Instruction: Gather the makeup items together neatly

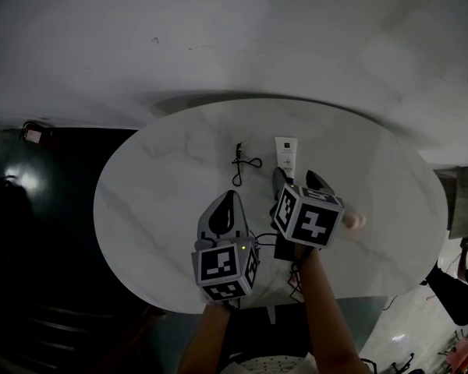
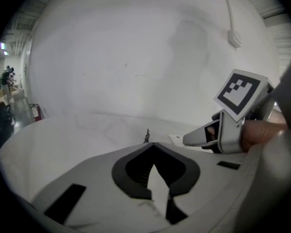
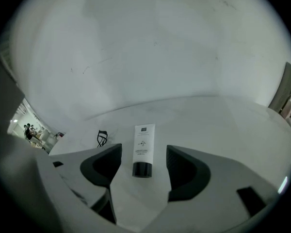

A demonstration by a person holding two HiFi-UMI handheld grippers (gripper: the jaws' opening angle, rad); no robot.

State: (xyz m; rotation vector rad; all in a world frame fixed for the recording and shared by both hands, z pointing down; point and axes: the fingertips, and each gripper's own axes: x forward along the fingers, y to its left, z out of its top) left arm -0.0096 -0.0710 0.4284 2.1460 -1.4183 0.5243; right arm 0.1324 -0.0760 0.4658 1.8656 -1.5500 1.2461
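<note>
Your left gripper (image 1: 228, 201) sits nearest, jaws pinched together on nothing. Right gripper (image 1: 298, 179) beside it is spread wide, with the black-capped white tube (image 3: 144, 144) lying untouched between its jaws on the marble table (image 1: 140, 209). The eyelash curler (image 1: 242, 162) is just left of the tube.

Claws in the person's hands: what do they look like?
The left claw and right claw are pale grey plastic shells tapering to points, lined with black ridged pads. Each carries a cube of black-and-white square markers; thin dark cables run beside them. No sleeves show.
</note>
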